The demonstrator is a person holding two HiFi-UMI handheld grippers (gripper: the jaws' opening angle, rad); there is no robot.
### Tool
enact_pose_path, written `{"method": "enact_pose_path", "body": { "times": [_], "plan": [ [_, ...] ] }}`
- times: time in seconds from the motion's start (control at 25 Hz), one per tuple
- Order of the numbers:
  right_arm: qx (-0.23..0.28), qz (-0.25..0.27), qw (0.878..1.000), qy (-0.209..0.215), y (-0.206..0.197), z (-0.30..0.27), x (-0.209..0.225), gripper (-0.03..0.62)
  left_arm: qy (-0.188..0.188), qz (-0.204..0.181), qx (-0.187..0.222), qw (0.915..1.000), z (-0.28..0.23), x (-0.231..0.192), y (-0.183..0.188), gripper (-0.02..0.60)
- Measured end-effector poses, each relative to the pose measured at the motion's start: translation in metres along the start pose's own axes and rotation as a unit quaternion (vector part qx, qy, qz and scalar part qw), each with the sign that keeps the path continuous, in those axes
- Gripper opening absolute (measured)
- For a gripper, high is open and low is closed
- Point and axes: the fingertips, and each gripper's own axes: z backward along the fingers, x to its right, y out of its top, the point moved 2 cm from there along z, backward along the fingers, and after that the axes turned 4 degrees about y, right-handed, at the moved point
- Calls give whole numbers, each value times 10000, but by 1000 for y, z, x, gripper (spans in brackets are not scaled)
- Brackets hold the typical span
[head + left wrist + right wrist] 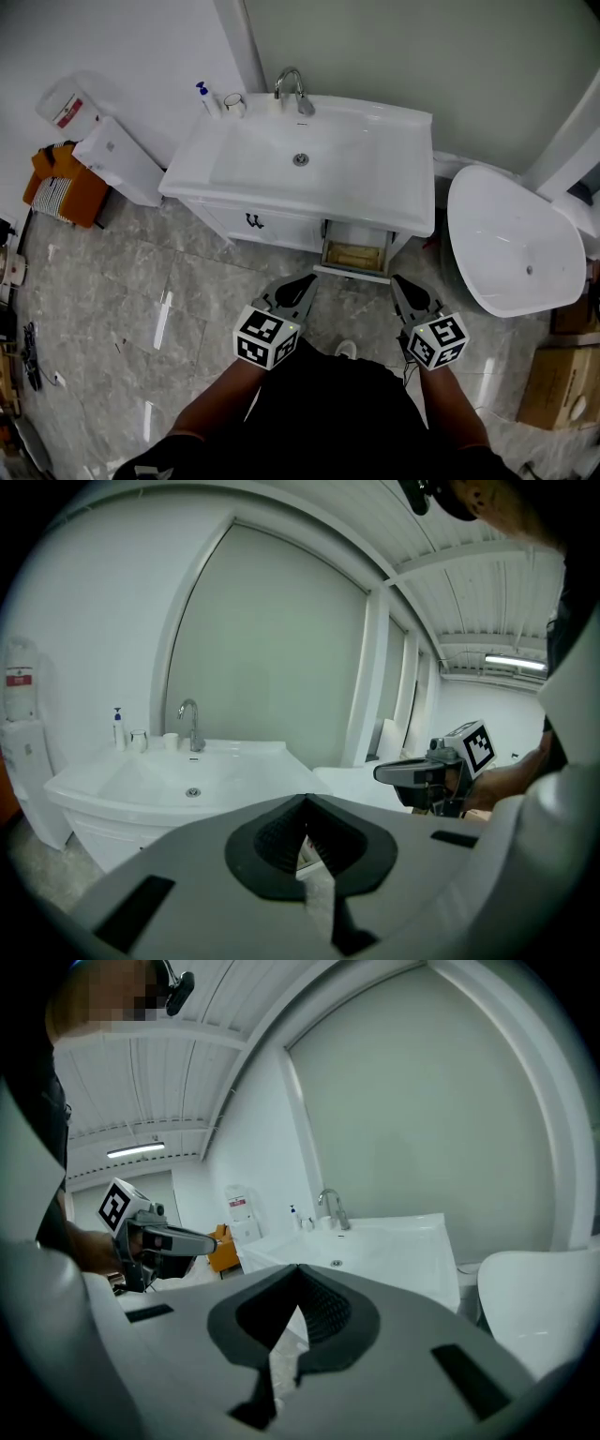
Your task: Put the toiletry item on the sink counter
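Holding my left gripper (307,281) and right gripper (397,281) shut, empty, before white vanity's open drawer (354,255). Small white bottle w/ blue pump (203,97) stands on white sink counter (405,187), back-left, nr chrome faucet (292,89).

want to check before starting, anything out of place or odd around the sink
One thing: the small white drawer on the right side of the white sink cabinet stands pulled open, with something tan inside. The blue-topped pump bottle near the chrome faucet stands upright; nothing looks spilled.
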Motion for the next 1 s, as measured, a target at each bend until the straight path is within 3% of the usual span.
{"method": "enact_pose_path", "body": {
  "times": [1.0],
  "plan": [
    [92,-293,9969,-724,8,-55,-44,2,-697,-237,-182,9971,14,-73,9,0]
  ]
}}
